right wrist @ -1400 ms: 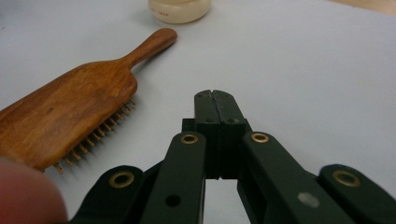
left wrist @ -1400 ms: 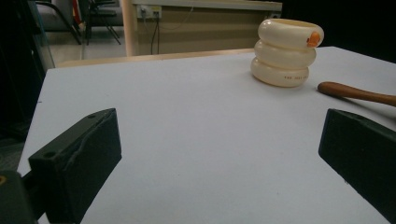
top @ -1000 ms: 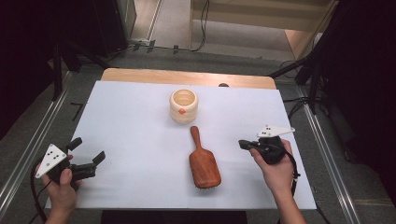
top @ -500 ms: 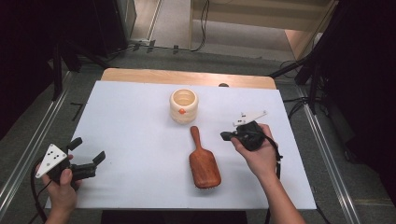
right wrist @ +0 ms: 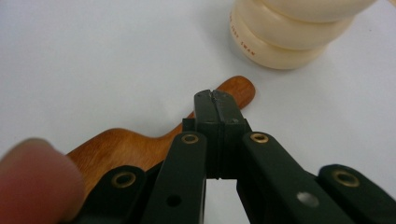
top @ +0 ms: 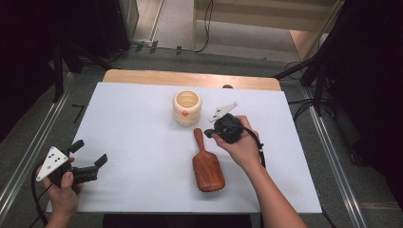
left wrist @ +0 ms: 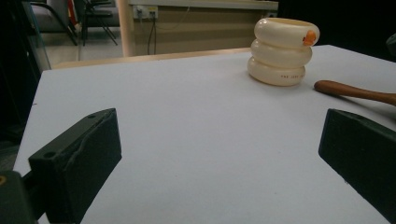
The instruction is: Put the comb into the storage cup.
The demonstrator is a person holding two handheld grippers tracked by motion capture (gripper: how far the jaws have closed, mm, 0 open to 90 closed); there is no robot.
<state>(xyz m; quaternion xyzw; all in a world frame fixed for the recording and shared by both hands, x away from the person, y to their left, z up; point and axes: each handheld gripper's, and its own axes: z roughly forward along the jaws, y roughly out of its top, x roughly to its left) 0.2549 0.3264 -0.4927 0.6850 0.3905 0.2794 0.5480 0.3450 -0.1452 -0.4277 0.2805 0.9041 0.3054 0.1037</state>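
Observation:
A wooden hairbrush point(top: 206, 164) lies on the white table top point(top: 138, 128), its handle pointing toward a cream ribbed cup point(top: 187, 107) with an orange spot. My right gripper point(top: 208, 132) hovers just over the handle's end, beside the cup. In the right gripper view its jaws are pressed together with nothing between them, and its tip point(right wrist: 215, 99) sits above the brown handle point(right wrist: 238, 89). My left gripper point(top: 90, 153) rests at the table's near left corner, jaws wide apart and empty. The left gripper view point(left wrist: 219, 154) shows the cup point(left wrist: 282, 51) and brush handle point(left wrist: 355, 92) far ahead.
A bare wooden strip point(top: 190, 77) runs along the table's far edge. Metal rails point(top: 28, 156) flank both sides. Dark stands and cables point(top: 313, 80) sit on the floor beyond the table.
My right gripper has travelled left and away from the person, from the table's right side to just over the brush handle. The left gripper has stayed put.

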